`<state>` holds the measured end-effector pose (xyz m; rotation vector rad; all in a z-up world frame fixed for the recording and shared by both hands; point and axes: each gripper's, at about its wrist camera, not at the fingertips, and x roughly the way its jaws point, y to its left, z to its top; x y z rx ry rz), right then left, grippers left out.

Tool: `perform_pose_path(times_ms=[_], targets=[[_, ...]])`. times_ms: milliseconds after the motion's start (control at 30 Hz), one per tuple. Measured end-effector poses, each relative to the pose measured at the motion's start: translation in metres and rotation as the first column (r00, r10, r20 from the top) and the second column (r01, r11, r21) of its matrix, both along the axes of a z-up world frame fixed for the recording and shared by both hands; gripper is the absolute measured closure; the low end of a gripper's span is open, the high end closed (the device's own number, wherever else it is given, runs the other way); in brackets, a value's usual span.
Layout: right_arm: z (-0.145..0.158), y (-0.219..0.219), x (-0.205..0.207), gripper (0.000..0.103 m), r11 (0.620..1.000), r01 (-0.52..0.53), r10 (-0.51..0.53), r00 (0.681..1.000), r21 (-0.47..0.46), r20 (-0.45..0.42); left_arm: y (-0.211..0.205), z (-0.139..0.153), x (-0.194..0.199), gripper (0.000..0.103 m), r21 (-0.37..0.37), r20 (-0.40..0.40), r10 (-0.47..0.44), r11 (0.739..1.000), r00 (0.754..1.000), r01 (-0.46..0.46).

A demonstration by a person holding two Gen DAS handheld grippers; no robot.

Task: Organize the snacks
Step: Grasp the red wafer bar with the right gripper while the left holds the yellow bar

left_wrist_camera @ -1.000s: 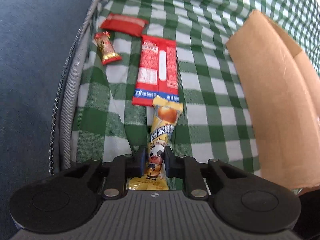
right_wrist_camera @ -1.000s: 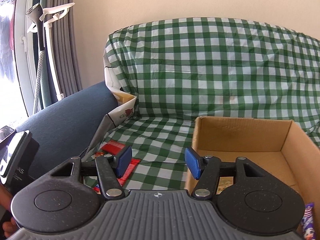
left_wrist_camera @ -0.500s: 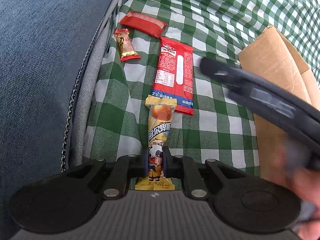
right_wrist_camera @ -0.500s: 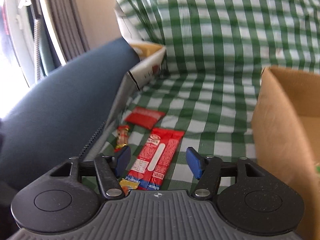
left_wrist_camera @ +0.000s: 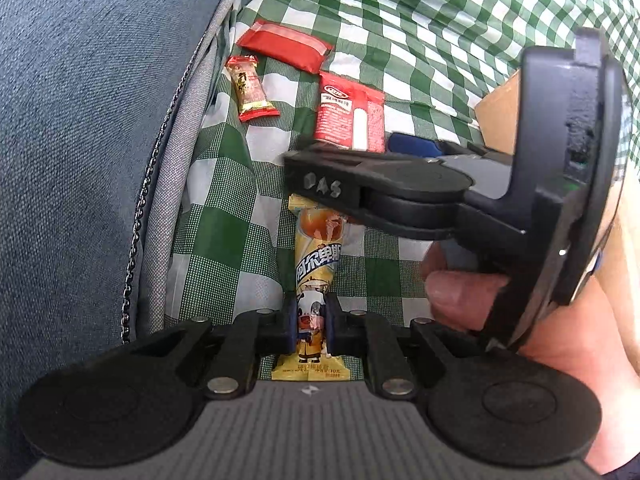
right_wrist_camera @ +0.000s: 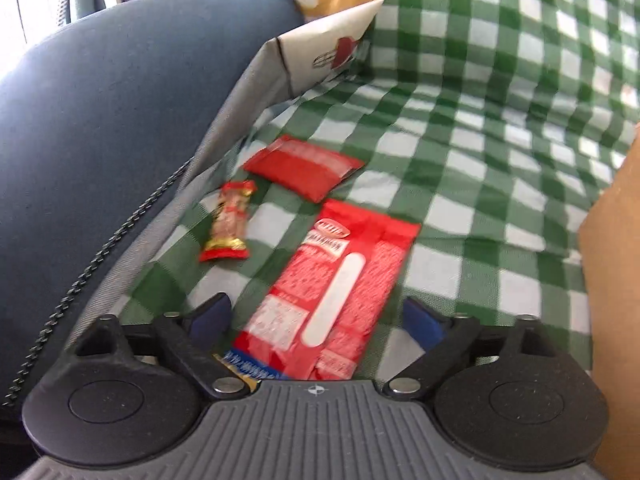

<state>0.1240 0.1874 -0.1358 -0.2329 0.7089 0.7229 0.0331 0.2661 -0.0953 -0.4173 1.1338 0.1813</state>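
Gripping the yellow snack stick (left_wrist_camera: 316, 280) near its lower end, the left gripper (left_wrist_camera: 311, 322) has both jaws clamped on the wrapper, the pack lying lengthwise on the green checked cloth (left_wrist_camera: 224, 240) and pointing away from the camera. The right gripper (right_wrist_camera: 316, 320) hangs wide apart over the near end of the long red packet (right_wrist_camera: 340, 280), one blue pad to each side, not touching it as far as the blurred right wrist view shows. To do this well, the right gripper should probably drop low enough that both pads meet the packet's long edges, then close squarely so the flat foil does not buckle or slide; the yellow stick's top lies just beside or under that packet's end, so lifting either one could drag the other. In the left wrist view the right gripper crosses sideways above the stick, a thumb (left_wrist_camera: 460, 292) curled under its handle. Farther on lie the small red-gold candy (right_wrist_camera: 228, 224) and the red pouch (right_wrist_camera: 304, 168), both near the blue armrest (right_wrist_camera: 100, 120). The cardboard box (right_wrist_camera: 612, 260) stands at the right edge, the likely destination.
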Motion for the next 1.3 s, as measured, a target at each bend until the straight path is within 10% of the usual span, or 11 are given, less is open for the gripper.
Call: perform_pose_path(times_ms=[67,233,667,933,1300], targets=[[0.002,-0.004,0.002,0.053,1.0,0.004,-0.004,1.0,0.007,0.01,0.001,0.0,0.0,0.089,-0.004,0.002,0.003,1.0,1.0,-0.003],[0.007,-0.021,0.01,0.068,0.999,0.03,-0.03,1.0,0.017,0.003,0.0,0.0,0.0,0.089,0.006,0.004,0.0,1.0,1.0,0.0],[0.039,-0.082,-0.044,0.069,0.998,-0.006,0.008,1.0,-0.07,0.03,-0.005,0.01,-0.003,0.089,-0.004,0.057,0.026,1.0,0.998,-0.026],[0.022,-0.098,-0.071,0.068,0.986,-0.063,0.043,0.99,-0.153,-0.136,-0.022,0.005,0.006,0.089,0.024,0.016,-0.029,0.999,0.999,0.029],[0.017,-0.097,-0.073,0.064,0.98,-0.081,0.054,0.987,-0.183,-0.149,-0.028,0.0,0.01,0.089,0.047,0.003,-0.045,0.998,0.999,0.045]])
